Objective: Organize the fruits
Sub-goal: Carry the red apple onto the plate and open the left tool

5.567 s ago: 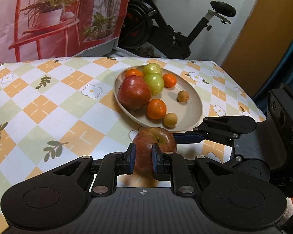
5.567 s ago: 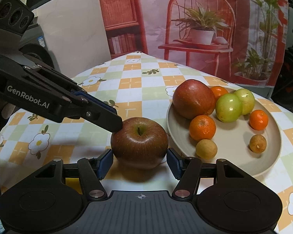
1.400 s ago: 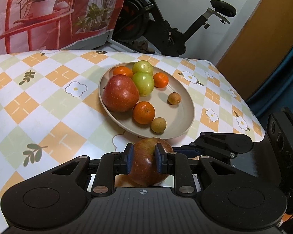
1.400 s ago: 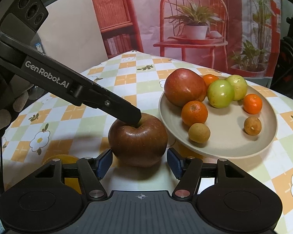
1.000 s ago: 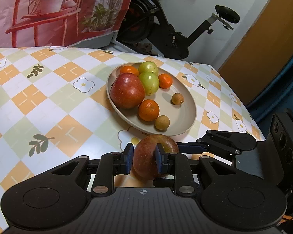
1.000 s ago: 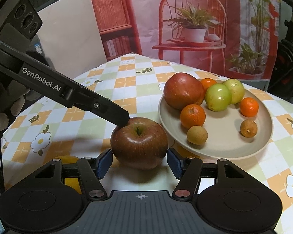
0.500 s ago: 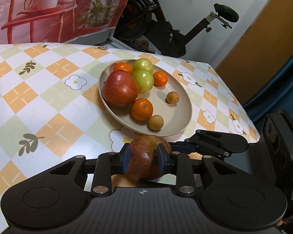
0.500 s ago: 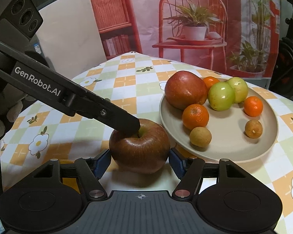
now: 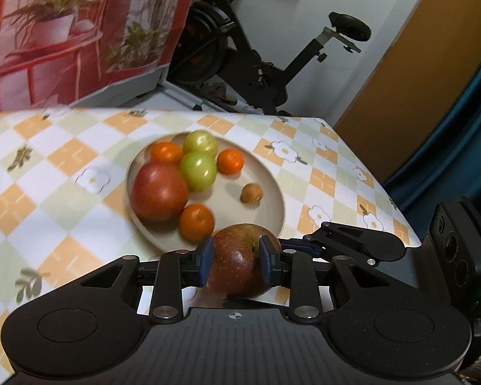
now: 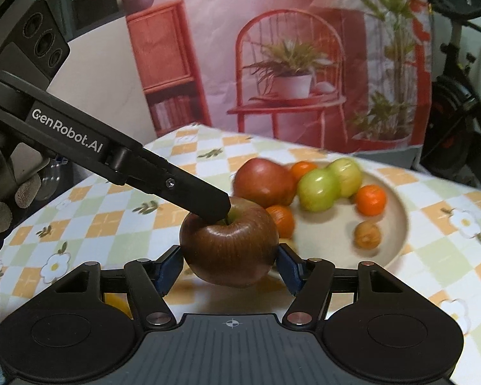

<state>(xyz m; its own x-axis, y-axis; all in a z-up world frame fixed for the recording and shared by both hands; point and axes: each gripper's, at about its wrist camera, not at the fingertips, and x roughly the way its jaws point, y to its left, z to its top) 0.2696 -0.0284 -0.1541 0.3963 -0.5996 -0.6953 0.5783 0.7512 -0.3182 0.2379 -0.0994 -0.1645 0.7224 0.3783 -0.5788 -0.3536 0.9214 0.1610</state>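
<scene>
Two grippers on one fruit — the dark red apple (image 9: 237,264) sits between the blue pads (image 9: 206,260) of the left gripper (image 9: 236,261), both pads pressed against its sides, jaws narrow and clamped on it. Right gripper (image 10: 229,264) is spread wider around the same apple (image 10: 229,240); its blue pads (image 10: 170,269) meet the apple's flanks in the right wrist view, though I cannot tell whether they press on it or just touch. In that view the upper finger of the left gripper (image 10: 208,203) lies across the stem dimple from the left.

Apple appears lifted, at the near edge of the beige plate (image 9: 269,189); a shadow lies beneath it on the checked tablecloth (image 9: 48,199). Background is motion-blurred in both views.

On the plate: a large red apple (image 9: 158,191) at the left, two green fruits (image 9: 198,171) touching each other behind it, three small oranges — one at the back (image 9: 166,152), one to the right of the green pair (image 9: 230,161), one at the front (image 9: 196,221) just beside the held apple — and a small brown round fruit (image 9: 251,193) on its own in the right half.

Something yellow (image 10: 117,304) shows on the cloth under the right gripper's left linkage — too hidden to name.

Beyond the table: an exercise bike (image 9: 266,64) and a red printed backdrop with a chair and potted plant (image 10: 288,73).
</scene>
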